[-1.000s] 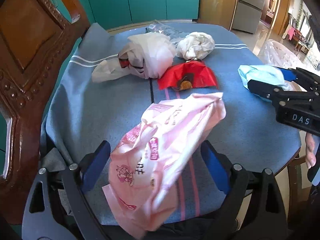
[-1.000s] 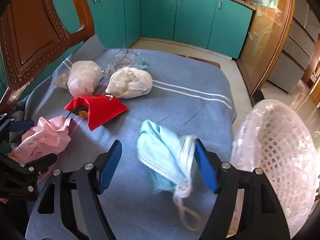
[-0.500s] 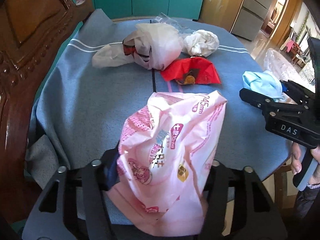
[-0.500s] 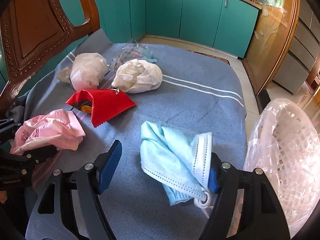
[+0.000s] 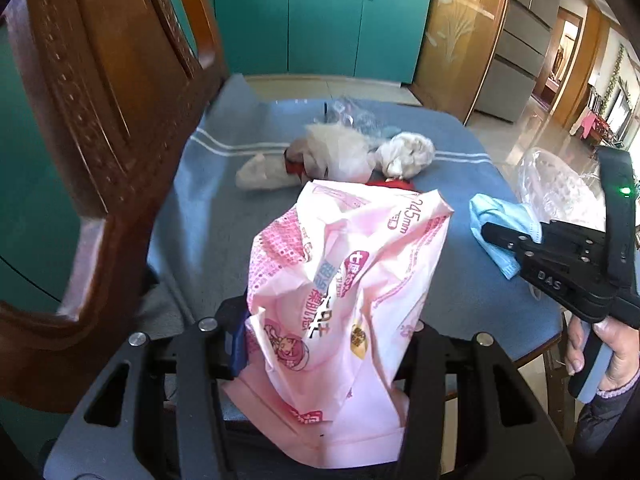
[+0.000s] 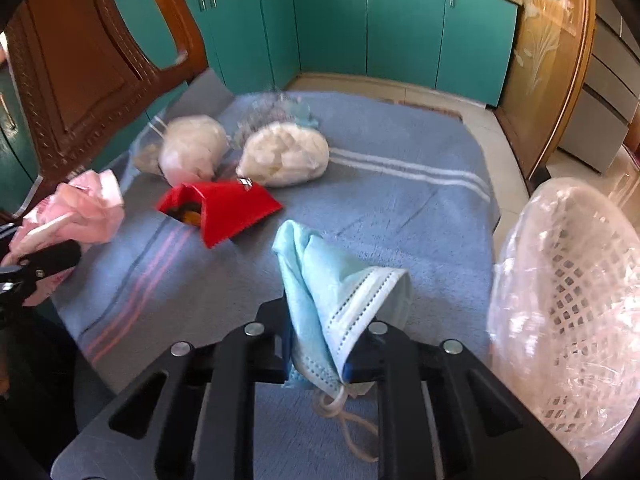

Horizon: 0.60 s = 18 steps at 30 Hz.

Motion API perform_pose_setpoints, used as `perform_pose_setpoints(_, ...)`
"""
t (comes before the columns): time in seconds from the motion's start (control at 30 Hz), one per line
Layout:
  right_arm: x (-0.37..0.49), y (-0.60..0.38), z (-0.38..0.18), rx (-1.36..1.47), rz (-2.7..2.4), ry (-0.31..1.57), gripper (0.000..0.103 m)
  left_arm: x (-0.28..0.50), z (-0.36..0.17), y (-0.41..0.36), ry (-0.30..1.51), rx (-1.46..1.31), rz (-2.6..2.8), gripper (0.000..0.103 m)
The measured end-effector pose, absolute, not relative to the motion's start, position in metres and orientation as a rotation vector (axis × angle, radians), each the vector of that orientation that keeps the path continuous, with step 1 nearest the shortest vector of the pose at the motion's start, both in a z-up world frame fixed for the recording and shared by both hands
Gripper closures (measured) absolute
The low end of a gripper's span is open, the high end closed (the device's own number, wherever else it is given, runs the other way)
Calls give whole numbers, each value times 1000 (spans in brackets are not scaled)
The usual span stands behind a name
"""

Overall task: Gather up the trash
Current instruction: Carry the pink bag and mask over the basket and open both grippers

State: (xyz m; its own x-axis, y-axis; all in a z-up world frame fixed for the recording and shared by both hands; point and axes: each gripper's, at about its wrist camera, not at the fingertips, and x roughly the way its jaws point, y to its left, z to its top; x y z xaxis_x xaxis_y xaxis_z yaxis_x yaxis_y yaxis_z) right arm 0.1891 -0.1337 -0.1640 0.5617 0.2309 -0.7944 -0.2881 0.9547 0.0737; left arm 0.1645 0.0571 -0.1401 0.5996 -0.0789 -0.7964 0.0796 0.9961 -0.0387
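L gripper [image 5: 320, 344] pinching crumpled pink printed plastic bag [image 5: 344, 280]; R gripper [image 6: 326, 344] pinching light-blue face mask [image 6: 336, 292]. Neither binned. White lined basket [image 6: 568, 304] right of R gripper, seemingly empty. Ahead: red wrapper [image 6: 224, 208], two white wads.

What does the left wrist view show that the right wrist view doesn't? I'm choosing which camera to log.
Only the left wrist view shows the person's bare hand on the right gripper's handle, and the printing on the pink plastic wrapper. Only the right wrist view shows the open red foil packet fully, and the white lattice basket lined with clear plastic up close. Both show the crumpled white bags, the light blue face mask and the blue striped tablecloth.
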Motion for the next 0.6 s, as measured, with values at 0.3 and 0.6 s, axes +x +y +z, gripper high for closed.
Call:
perform_pose_setpoints(0.3, 156, -173, -93, 3, 282, 751, 85, 141, -93, 34, 814, 18, -129, 54)
perform_pose_setpoints(0.6, 118, -273, -49, 75, 92, 617, 85, 140, -61, -42, 749, 63, -287, 54)
